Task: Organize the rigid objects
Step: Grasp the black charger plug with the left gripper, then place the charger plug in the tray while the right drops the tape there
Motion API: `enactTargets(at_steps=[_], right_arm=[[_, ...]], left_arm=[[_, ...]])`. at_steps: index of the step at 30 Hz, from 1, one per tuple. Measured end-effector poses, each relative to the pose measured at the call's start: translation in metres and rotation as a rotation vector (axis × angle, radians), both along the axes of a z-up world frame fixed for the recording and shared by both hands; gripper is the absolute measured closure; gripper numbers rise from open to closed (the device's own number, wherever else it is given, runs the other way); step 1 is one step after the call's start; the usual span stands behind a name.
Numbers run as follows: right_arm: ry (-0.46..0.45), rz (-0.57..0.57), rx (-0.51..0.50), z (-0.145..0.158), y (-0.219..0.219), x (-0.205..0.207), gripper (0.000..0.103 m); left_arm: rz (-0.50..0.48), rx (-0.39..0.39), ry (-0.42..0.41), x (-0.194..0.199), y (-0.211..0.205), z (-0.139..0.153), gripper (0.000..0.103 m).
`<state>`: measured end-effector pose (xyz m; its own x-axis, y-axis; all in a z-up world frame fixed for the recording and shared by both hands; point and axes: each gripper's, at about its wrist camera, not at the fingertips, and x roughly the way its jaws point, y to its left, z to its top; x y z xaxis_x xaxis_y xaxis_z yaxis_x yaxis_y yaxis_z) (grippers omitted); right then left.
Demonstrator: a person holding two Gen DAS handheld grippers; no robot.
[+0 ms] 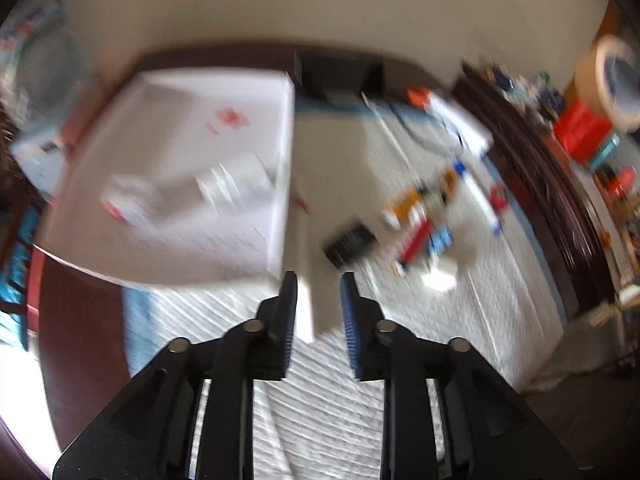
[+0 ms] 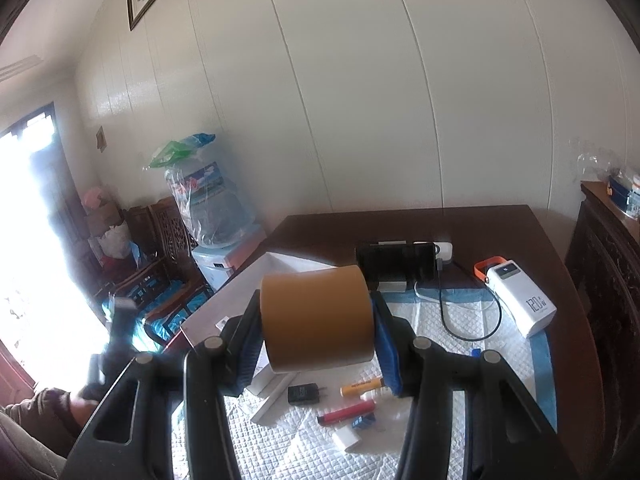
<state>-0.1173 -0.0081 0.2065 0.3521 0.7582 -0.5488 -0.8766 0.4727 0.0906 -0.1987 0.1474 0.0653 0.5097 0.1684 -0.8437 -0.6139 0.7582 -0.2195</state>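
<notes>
Gripping a brown tape roll (image 2: 318, 320), the right claw (image 2: 316, 344) hangs above scattered chargers (image 2: 304, 394); left claw (image 1: 319, 304) gapes beside a white box (image 1: 180, 168).

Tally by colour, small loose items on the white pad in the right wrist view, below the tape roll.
Black: 1, charger plug
Yellow: 1, tube
Red: 1, stick
Blue: 1, small piece
White: 1, adapter
Total: 5

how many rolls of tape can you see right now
1. The brown tape roll is clamped in the right gripper, raised above the white mat. It also shows at the left wrist view's far right edge. Others may be hidden.
</notes>
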Motion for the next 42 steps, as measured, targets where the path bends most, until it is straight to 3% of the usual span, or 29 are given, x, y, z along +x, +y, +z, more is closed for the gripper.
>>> enactTargets(at_steps=[3, 6, 9, 11, 14, 17, 20, 21, 24, 29, 35, 42], right_arm=[[0.003, -0.014, -0.008, 0.0, -0.005, 0.003, 0.053], [0.014, -0.028, -0.016, -0.002, -0.012, 0.01, 0.053], [0.027, -0.046, -0.019, -0.003, -0.021, 0.015, 0.053], [0.035, -0.058, -0.018, -0.001, -0.026, 0.018, 0.053], [0.044, -0.082, -0.014, 0.0, -0.038, 0.024, 0.053], [0.057, -0.107, -0.007, 0.0, -0.047, 0.029, 0.053], [0.064, -0.127, -0.002, 0.0, -0.055, 0.033, 0.053], [0.065, -0.131, -0.001, 0.0, -0.055, 0.033, 0.053], [0.069, -0.136, 0.005, -0.001, -0.056, 0.033, 0.053], [0.058, -0.117, 0.001, 0.0, -0.046, 0.032, 0.053], [0.026, -0.046, 0.022, 0.013, -0.014, 0.026, 0.053], [0.005, 0.074, 0.034, 0.014, 0.036, -0.001, 0.053]], left_arm=[[-0.045, -0.032, 0.046, 0.021, -0.013, -0.022, 0.08], [-0.081, 0.031, 0.068, 0.045, -0.017, -0.026, 0.079], [-0.087, 0.079, 0.09, 0.073, -0.01, -0.031, 0.068], [-0.108, 0.111, 0.122, 0.091, -0.006, -0.038, 0.067], [-0.166, 0.195, 0.172, 0.108, -0.009, -0.043, 0.054], [-0.202, 0.171, 0.223, 0.113, -0.004, -0.056, 0.048], [-0.197, 0.149, 0.225, 0.11, 0.003, -0.058, 0.052], [-0.199, 0.147, 0.216, 0.107, 0.004, -0.057, 0.073], [-0.208, 0.149, 0.206, 0.104, 0.0, -0.053, 0.074], [-0.157, 0.153, 0.111, 0.091, 0.0, -0.021, 0.074], [-0.033, 0.262, -0.016, 0.059, 0.012, 0.053, 0.074], [0.116, 0.376, -0.046, 0.008, 0.033, 0.103, 0.074]])
